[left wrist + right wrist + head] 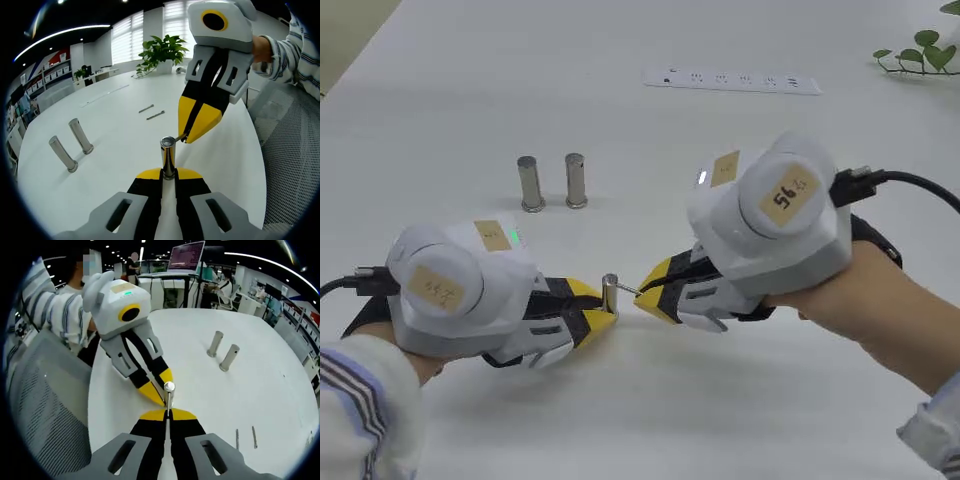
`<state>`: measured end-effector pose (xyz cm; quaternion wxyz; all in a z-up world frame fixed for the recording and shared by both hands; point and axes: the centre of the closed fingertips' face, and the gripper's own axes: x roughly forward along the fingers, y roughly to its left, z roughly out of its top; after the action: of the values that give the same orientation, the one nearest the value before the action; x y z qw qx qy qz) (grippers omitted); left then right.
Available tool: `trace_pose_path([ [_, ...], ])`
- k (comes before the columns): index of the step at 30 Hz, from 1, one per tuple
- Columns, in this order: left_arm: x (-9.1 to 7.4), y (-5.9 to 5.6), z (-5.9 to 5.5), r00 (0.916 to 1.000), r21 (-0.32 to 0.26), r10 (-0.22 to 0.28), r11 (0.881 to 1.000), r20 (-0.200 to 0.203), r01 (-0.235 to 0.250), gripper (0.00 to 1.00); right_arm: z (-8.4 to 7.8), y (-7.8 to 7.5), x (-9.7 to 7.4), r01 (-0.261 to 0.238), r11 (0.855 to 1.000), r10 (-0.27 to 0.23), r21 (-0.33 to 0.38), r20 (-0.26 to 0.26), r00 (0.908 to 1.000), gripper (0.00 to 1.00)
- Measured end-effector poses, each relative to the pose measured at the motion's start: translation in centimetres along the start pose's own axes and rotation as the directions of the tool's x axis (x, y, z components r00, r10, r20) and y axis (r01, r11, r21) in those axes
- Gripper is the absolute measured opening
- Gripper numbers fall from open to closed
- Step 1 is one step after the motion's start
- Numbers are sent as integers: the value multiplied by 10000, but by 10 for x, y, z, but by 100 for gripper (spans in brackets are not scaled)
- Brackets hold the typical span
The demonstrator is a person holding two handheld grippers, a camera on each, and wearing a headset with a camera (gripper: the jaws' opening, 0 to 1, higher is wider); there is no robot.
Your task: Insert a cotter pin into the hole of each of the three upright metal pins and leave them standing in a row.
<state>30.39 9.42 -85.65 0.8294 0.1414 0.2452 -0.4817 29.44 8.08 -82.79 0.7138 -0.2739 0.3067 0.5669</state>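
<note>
Risks a miss at the hole. Pinches a thin cotter pin [169,401] in the right gripper [642,296], jaws pressed together on it, with the wire's tip at the head of the metal pin [610,292]; cannot tell whether it is in the hole yet or just beside it. Would probably bend the wire, or skid it off the round shaft, if pushed off line. Could also twist or tip the metal pin if pushed harder than the clamp resists. Could drop the wire if the pinch slackens.

Clamps that metal pin low on its shaft in the left gripper [608,318], jaws pressed against both sides, upright, base at or just above the white surface [650,420]. Holds both grippers low and almost tip to tip, with the left hand [425,362] reaching in from the left. Reaches in from the right with the right hand [845,285], nose angled down toward the pin head.

Farther back, shows a second metal pin [529,184] and a third metal pin [575,180] standing side by side, well apart from the grippers. Beyond them, in the left gripper view, shows two spare cotter pins [155,115] lying flat. Farthest off, shows a power strip [732,80] and a plant [920,50].
</note>
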Motion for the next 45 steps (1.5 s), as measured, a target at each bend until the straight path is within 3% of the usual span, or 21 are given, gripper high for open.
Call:
trace_pose_path([
  [12, -2, 0, 0, 9999, 250, -34, 9997, -101, 36, 7, 2, 0, 1, -485, 9964, 489, -690, 40, 9988, 3],
  [22, -2, 0, -1, 9996, 492, -8, 9988, -266, 21, 7, -1, -1, 2, -393, 9983, 401, 442, -172, 9990, 3],
  [32, -1, 4, -1, 9993, 524, 90, 9986, -376, -71, 7, 2, -3, 3, -442, 9985, 449, 331, -215, 9988, 3],
  [34, -2, 5, -2, 9992, 564, 89, 9984, -391, -67, 7, 2, -2, 4, -468, 9989, 467, -11, -348, 9983, 3],
  [45, -3, 4, -2, 9991, 566, 1, 9984, -435, 24, 6, -3, -1, 1, -531, 9986, 531, 6, -655, 9964, 3],
])
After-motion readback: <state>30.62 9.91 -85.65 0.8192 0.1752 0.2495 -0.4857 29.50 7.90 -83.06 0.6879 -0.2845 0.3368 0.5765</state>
